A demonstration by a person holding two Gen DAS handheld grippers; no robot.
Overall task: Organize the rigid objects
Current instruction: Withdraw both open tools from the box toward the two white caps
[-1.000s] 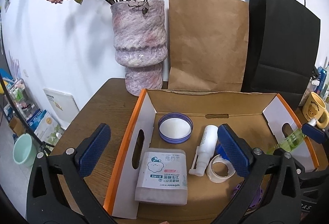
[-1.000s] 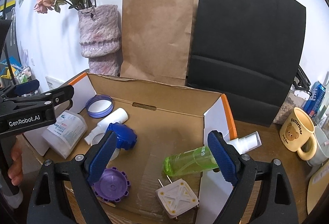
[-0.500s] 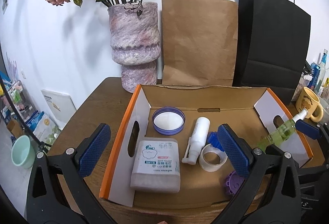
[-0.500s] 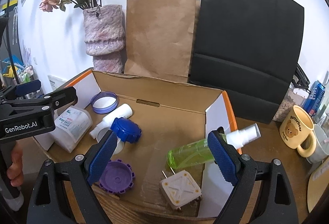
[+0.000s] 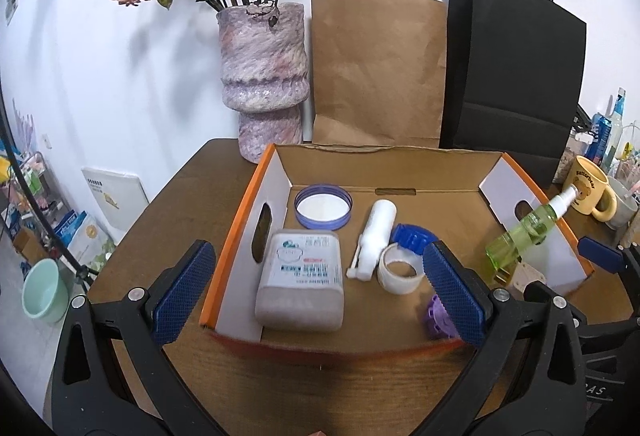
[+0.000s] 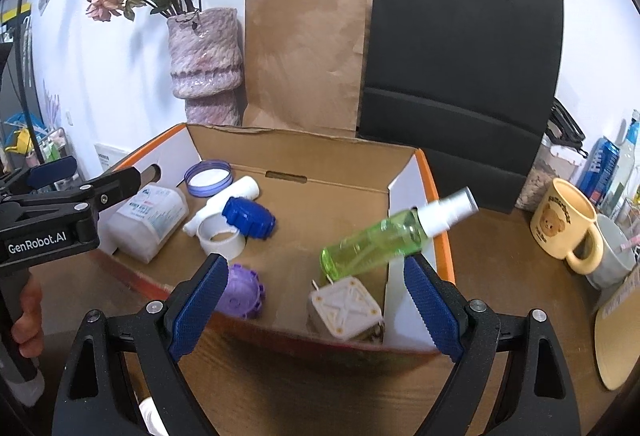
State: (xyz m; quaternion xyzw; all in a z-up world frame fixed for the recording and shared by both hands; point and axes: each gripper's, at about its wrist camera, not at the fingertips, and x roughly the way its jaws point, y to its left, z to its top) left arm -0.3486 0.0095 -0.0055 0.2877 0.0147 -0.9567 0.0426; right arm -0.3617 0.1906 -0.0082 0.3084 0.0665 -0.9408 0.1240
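An orange-edged cardboard box (image 5: 248, 220) sits on the wooden table. Inside lie a wipes tub (image 5: 302, 276), a blue-rimmed lid (image 5: 323, 205), a white spray bottle (image 5: 378, 232), a tape roll (image 5: 400, 272), a blue cap (image 6: 248, 218), a purple cap (image 6: 242, 294) and a white plug adapter (image 6: 344, 308). A green spray bottle (image 6: 376, 244) leans over the box's right wall. My left gripper (image 5: 318, 288) hangs open before the box's front left, holding nothing. My right gripper (image 6: 316, 300) is open and empty at the front right.
Behind the box stand a knitted vase of dried flowers (image 5: 262, 75), a brown paper bag (image 5: 378, 75) and a black paper bag (image 6: 460, 75). A yellow bear mug (image 6: 564, 224), a grey cup and cans crowd the right. A hand (image 6: 28, 312) grips the left gripper's handle.
Both grippers have drawn back from the box, so its front wall and bare table now show in front of them. The objects in the box have not moved.
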